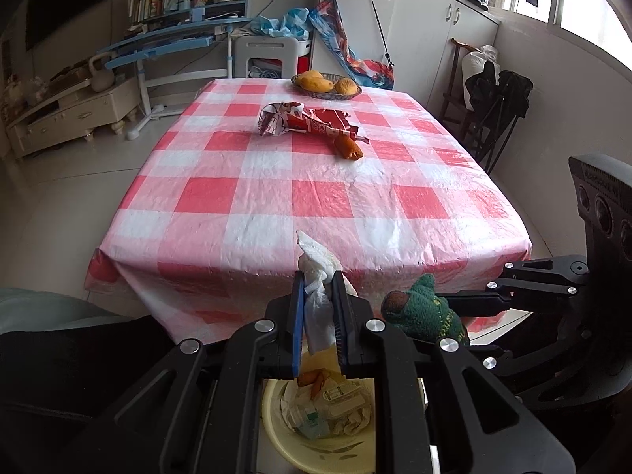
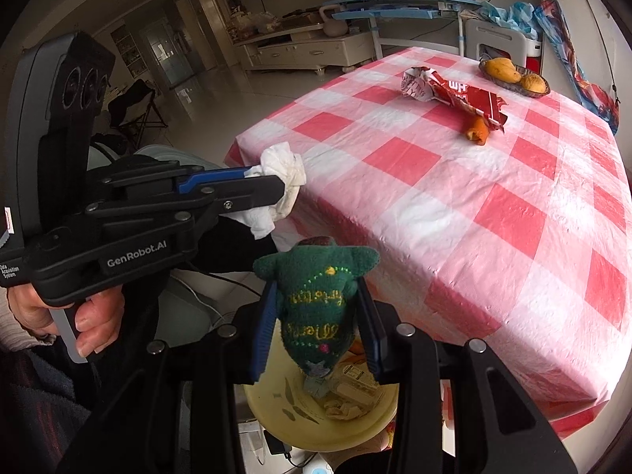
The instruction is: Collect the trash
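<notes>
My left gripper (image 1: pixel 319 276) is shut on a crumpled white tissue (image 1: pixel 318 272), held over a yellow bin (image 1: pixel 335 450) that holds paper scraps and peel. From the right wrist view the same tissue (image 2: pixel 282 175) sticks out of the left gripper (image 2: pixel 276 185) at mid-left. My right gripper (image 2: pixel 316 288) is shut on a green knitted item (image 2: pixel 316 296) with yellow stitching, above the yellow bin (image 2: pixel 276 399); it shows in the left view too as the green item (image 1: pixel 418 308). On the checked table lie a torn red wrapper (image 1: pixel 312 120) and an orange peel piece (image 1: pixel 349 148).
A basket of mangoes (image 1: pixel 326 85) stands at the table's far edge (image 1: pixel 300 79). White cabinets (image 1: pixel 414 19) and a dark folding chair (image 1: pixel 493 106) are to the right, a blue desk (image 1: pixel 177 35) and TV stand (image 1: pixel 67 114) to the left. A hand (image 2: pixel 94 324) holds the left gripper's handle.
</notes>
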A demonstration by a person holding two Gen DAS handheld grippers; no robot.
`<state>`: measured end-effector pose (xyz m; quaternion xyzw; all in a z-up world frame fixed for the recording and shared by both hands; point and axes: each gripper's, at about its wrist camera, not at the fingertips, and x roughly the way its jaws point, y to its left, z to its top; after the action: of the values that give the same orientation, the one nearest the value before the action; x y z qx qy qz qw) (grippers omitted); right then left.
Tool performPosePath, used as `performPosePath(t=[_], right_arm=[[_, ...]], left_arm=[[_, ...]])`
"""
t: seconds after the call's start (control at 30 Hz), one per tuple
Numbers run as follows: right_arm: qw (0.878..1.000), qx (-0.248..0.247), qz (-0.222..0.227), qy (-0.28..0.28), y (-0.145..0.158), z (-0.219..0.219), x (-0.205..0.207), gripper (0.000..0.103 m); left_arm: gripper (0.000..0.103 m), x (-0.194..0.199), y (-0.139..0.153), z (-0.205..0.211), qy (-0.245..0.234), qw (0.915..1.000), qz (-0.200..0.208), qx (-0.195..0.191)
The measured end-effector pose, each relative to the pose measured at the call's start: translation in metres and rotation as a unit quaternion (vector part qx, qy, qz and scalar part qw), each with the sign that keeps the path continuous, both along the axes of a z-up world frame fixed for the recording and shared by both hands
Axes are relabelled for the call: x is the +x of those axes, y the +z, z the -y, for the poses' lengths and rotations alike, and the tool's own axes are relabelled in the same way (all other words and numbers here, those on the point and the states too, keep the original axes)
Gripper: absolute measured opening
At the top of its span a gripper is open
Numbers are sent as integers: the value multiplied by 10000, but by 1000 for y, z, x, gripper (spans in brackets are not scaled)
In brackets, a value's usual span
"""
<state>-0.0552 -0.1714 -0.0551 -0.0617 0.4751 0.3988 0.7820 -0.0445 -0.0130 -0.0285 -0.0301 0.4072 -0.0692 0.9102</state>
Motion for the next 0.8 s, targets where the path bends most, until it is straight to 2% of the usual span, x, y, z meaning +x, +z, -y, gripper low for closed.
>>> performPosePath(t=[0.1,0.17,0.23,0.3,0.33,0.37,0.47,0.63,0.8], right_arm=[[9991,-358,-197,112,-13,-8,-4,42],[9975,-676,-219,5,-21,-11,-5,46],[9964,-785,-205,-231,-23,-6,-1,50],[9957,-715,-176,-568,-20,4,5,59],[9950,-637,-161,-750,-17,9,8,62],[9944,-549,-157,-892,-16,13,10,62],[9917,-300,-144,-1240,-10,24,16,63],[9893,-46,-77,-1454,-6,26,22,64],[9888,-37,-80,-1487,-7,24,26,64]], left_arm=[[14,-2,-15,2,-152,9986,-463,-187],[16,-3,-31,5,-269,9951,-909,-285],[21,-6,-42,8,-273,9933,-1105,-223],[32,-10,-42,7,-230,9944,-1019,-126],[40,-11,-39,5,-179,9957,-904,-125],[48,-13,-35,2,-96,9971,-753,-115],[60,-17,-25,-6,193,9993,-315,71],[65,-15,-17,-23,573,9983,-84,47],[74,-16,-9,-32,779,9968,151,5]])
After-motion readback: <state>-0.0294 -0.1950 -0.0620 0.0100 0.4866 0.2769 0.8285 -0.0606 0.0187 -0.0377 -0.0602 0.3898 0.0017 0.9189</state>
